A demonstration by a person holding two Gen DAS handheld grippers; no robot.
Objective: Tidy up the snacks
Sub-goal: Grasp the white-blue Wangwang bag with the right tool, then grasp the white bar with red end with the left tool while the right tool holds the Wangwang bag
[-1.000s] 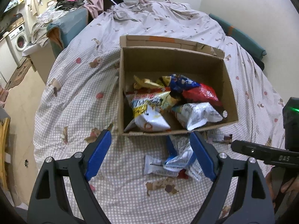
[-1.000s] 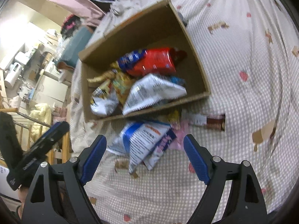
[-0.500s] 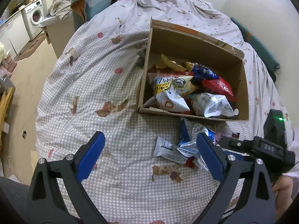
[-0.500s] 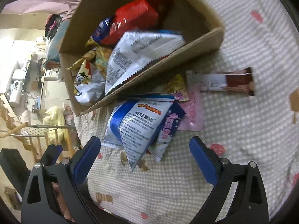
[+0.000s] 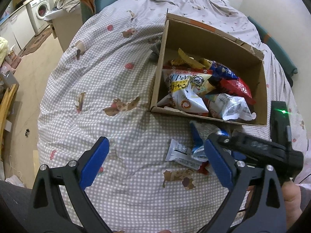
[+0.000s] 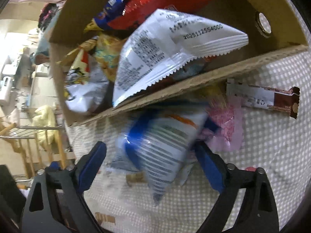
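From the left wrist camera, the left gripper (image 5: 155, 163) hangs over the checked bedspread (image 5: 108, 89) with its blue pads spread wide and only cloth between them. Its right finger cuts across a small heap of loose snack packets (image 5: 181, 154) lying on the bedspread just outside the near wall of the cardboard box (image 5: 204, 38), so only white and blue corners of that heap show. The box is open-topped and holds a jumble of snack bags overlapping one another; the lower ones are mostly covered. At the right edge the black right gripper (image 5: 219, 137), with a green light on its body, reaches in over the heap; a hand (image 5: 291, 192) holding it is cut off by the frame.

From the right wrist camera, the right gripper (image 6: 151, 153) straddles a blue-and-white snack bag (image 6: 157, 141) that lies on the bedspread against the box's near wall. Its jaws have just been closing with that bag between them; the left pad stands clear of it, and the bag is too blurred to tell whether the right pad touches, so nothing is gripped. A pink packet (image 6: 226, 128) is partly tucked under the bag, and a brown-and-white bar (image 6: 266, 101) lies beside the box's right corner. A white bag (image 6: 175, 48) hangs over the box's front edge.
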